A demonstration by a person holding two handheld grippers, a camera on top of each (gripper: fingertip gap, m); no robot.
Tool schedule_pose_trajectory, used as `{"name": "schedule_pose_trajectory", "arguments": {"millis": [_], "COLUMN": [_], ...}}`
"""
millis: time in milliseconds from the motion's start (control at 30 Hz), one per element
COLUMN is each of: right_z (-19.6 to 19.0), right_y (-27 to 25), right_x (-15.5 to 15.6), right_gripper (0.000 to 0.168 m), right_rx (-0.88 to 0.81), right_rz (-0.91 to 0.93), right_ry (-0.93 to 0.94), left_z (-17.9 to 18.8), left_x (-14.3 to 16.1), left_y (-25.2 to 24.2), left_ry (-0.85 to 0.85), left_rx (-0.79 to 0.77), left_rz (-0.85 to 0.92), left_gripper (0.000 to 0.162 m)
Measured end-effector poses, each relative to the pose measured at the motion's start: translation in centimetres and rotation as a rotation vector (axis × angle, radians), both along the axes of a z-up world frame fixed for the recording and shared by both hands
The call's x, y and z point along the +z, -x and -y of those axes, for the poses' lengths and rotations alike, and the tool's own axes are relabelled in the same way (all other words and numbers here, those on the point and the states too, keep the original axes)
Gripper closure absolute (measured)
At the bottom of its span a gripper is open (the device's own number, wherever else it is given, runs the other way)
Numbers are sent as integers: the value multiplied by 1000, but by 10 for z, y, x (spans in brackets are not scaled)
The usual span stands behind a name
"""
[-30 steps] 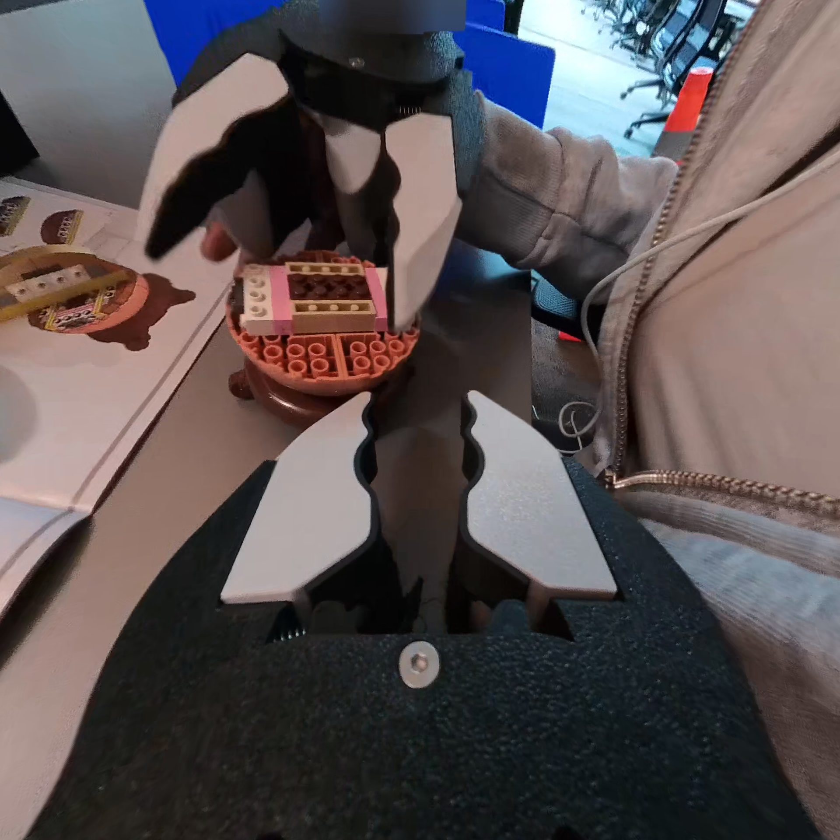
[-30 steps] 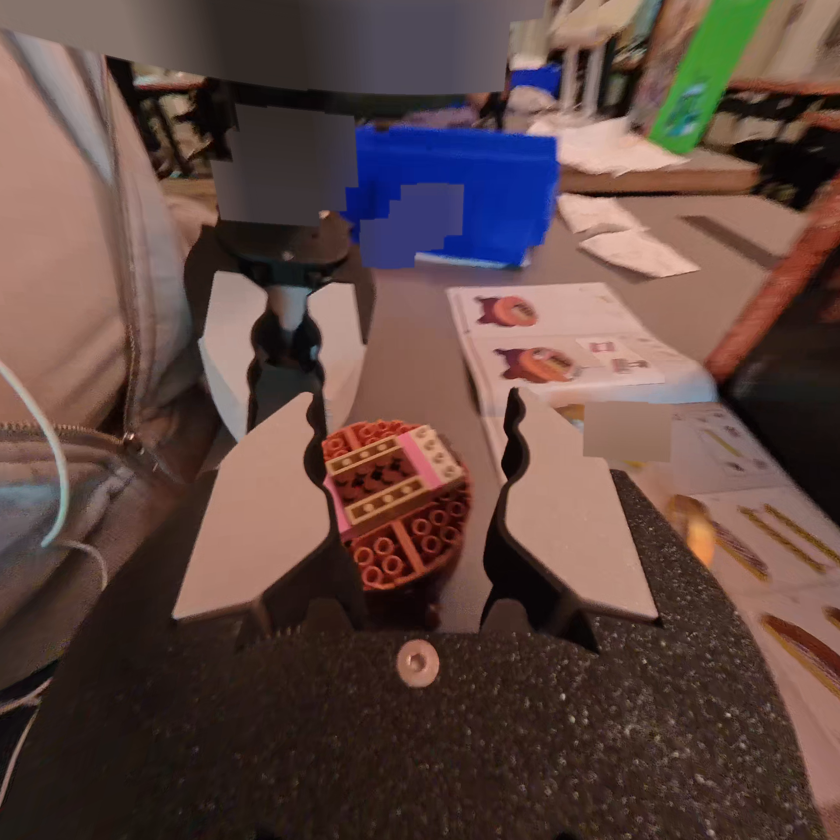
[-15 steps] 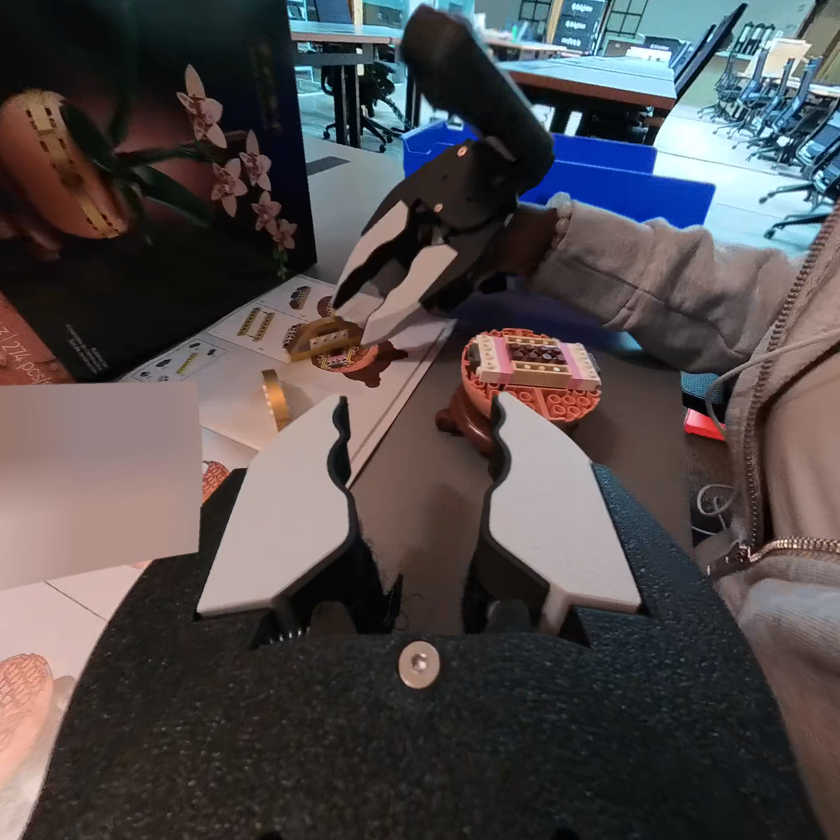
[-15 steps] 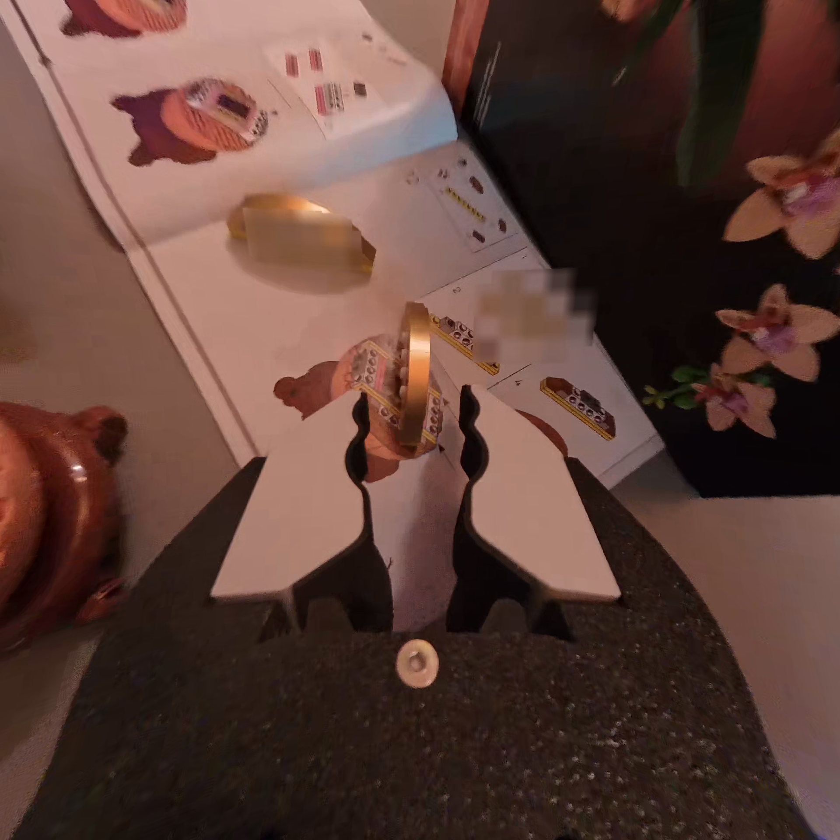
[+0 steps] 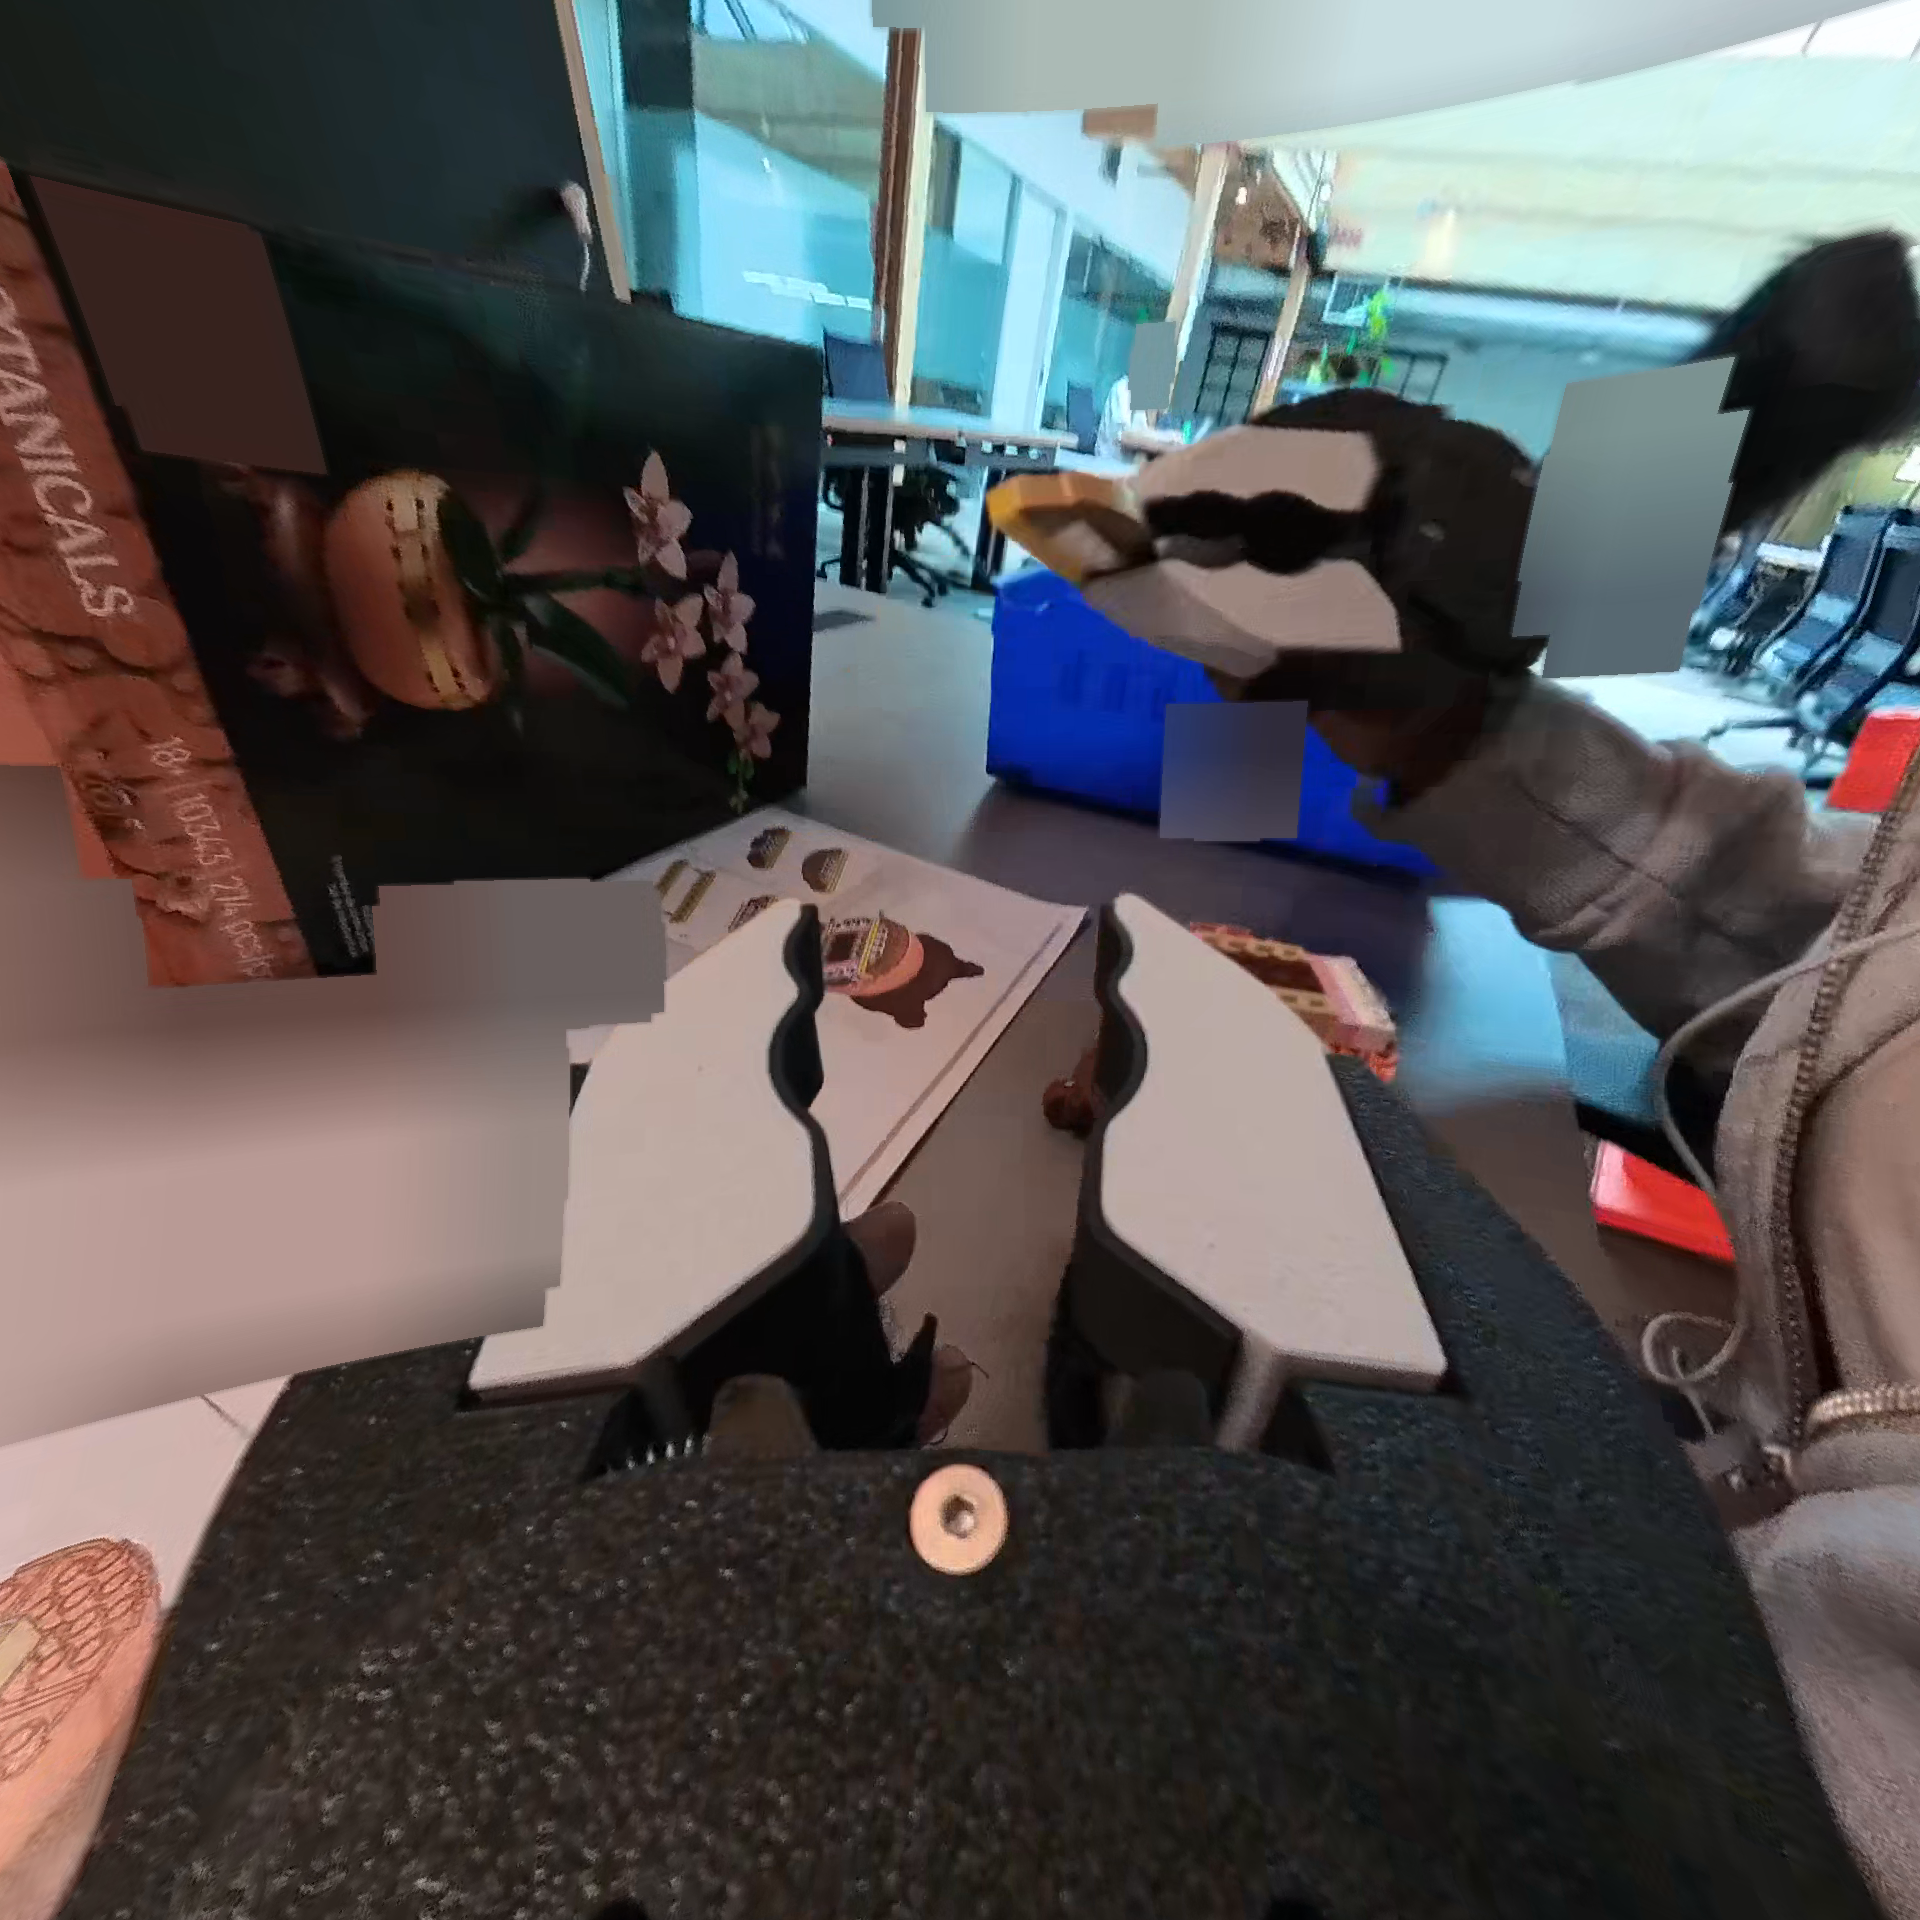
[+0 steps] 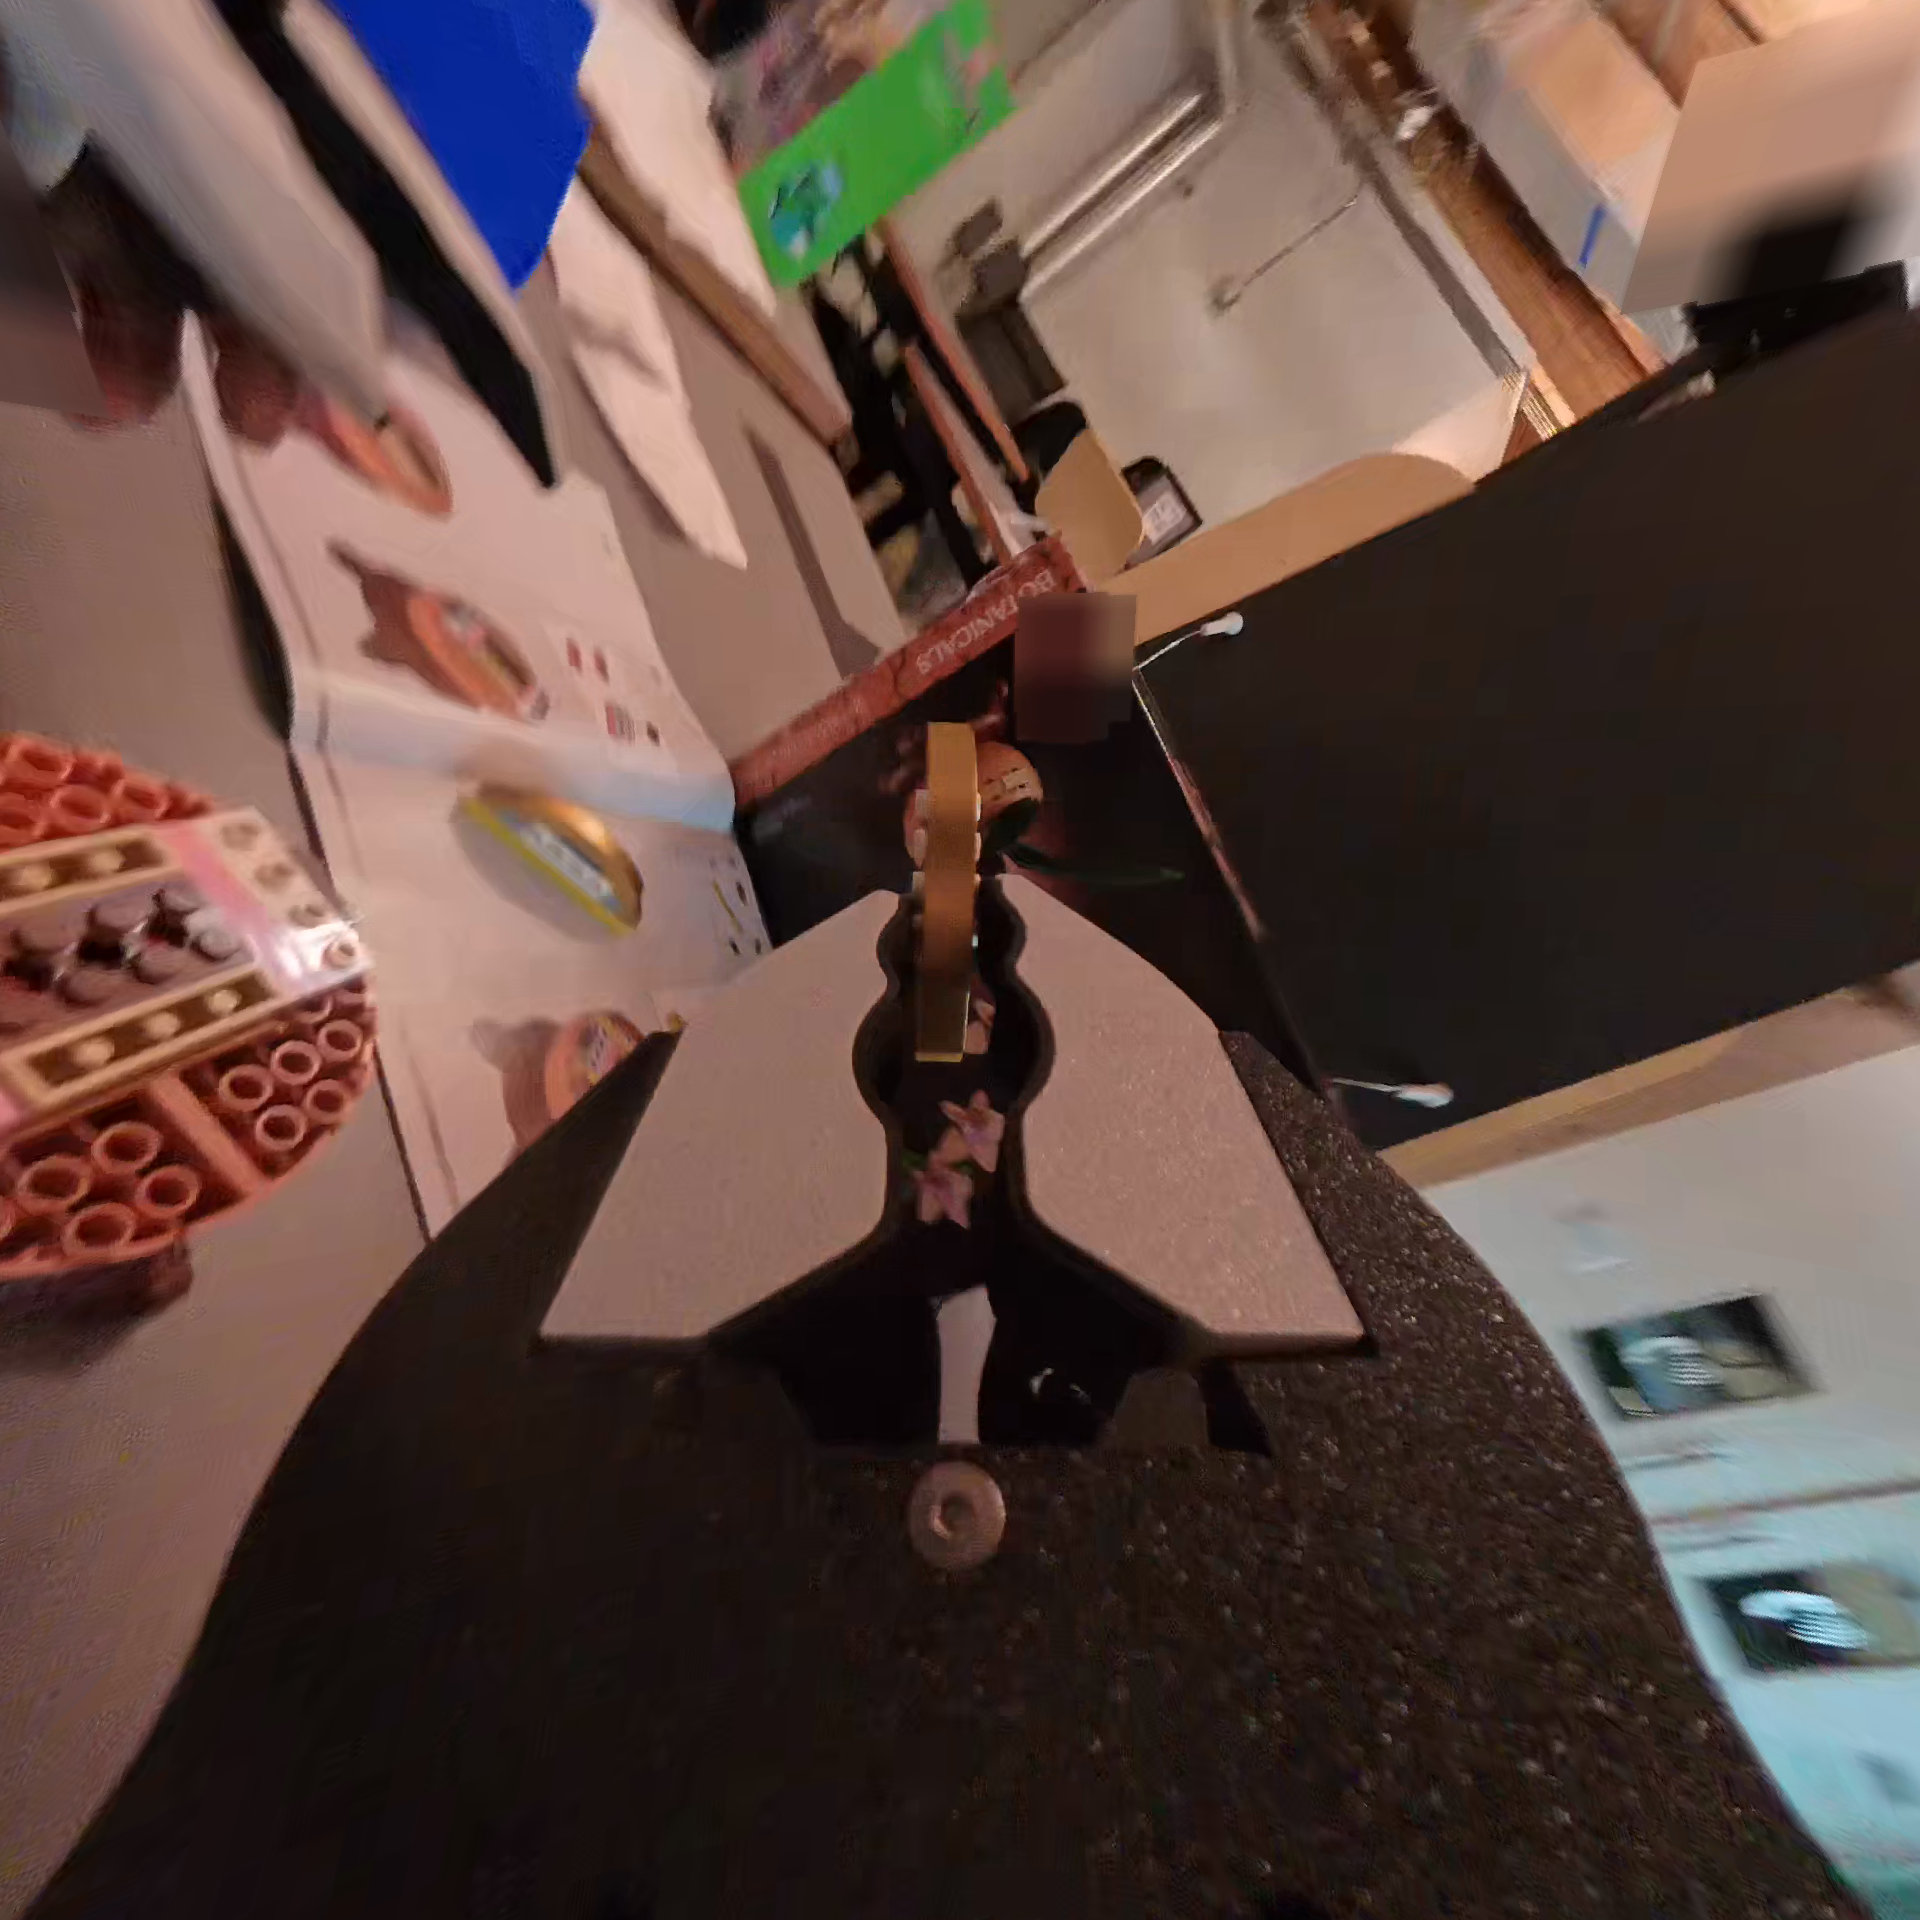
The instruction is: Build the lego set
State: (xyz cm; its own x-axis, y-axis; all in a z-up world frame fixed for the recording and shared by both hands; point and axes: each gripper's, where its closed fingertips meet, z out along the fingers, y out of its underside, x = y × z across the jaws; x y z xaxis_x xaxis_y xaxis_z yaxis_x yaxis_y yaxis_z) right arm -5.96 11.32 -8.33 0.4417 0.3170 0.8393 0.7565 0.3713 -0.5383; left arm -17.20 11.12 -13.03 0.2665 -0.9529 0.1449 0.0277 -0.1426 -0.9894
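The round brown-orange lego build point(image 6: 156, 1018), topped with tan, pink and dark bricks, stands on the grey table; in the left wrist view it point(image 5: 1299, 977) is partly hidden behind my left finger. My right gripper point(image 6: 948, 935) is shut on a gold curved lego piece point(image 6: 948, 883) and holds it edge-on in the air. In the left wrist view that gripper point(image 5: 1117, 551) is up at the right, well above the table, with the gold piece point(image 5: 1055, 509) sticking out of it. My left gripper point(image 5: 951, 935) is open and empty, just left of the build, over the booklet's edge.
The open instruction booklet point(image 5: 935, 1029) lies left of the build and also shows in the right wrist view point(image 6: 499, 665). The dark lego box point(image 5: 468, 623) stands behind it. A blue bin point(image 5: 1081, 707) is at the back. A person's grey sleeve point(image 5: 1621, 831) reaches in from the right.
My right gripper went from over the build to the booklet, shut on the gold piece and lifted it. My left gripper swung left of the build and stayed open.
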Motion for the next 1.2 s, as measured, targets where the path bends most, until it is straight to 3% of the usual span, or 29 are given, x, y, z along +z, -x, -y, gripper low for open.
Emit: {"name": "schedule_pose_trajectory", "arguments": {"millis": [233,400,467,600,767,900,967,1033,1100,1200], "right_z": [35,48,48,54,69,69,67,68,70,71], "right_y": [18,21,11,-11,1,8,4,8,17,24], "right_x": [31,33,29,-2,-65,-63,-68,-58,-42,-39], "right_gripper": [157,157,157,157,157,157,157,157,157,157], "right_rx": [-12,-17,-65,-115,-121,-13,-35,40,155,198], "right_rz": [164,71,-138,-658,-976,-1387,-1431,-1449,-1425,-1293], "right_ry": [-198,-164,-30,430,1037,1255,1280,1262,1233,1158], "left_z": [18,36,42,43,45,45,44,42,45,53], "left_x": [29,36,35,28,14,3,-1,-4,-3,16], "left_y": [-12,-27,-30,-28,-26,-33,-42,-55,-69,-81], "left_ry": [-89,-173,-202,-235,-147,-185,-193,-112,106,418], "left_rx": [-25,-79,-95,-79,-121,-151,-190,-268,-414,-667], "left_rz": [78,41,15,-48,-67,-151,-197,-220,-203,-111], "left_gripper": [113,113,113,113,113,112,112,124,131,131]}}
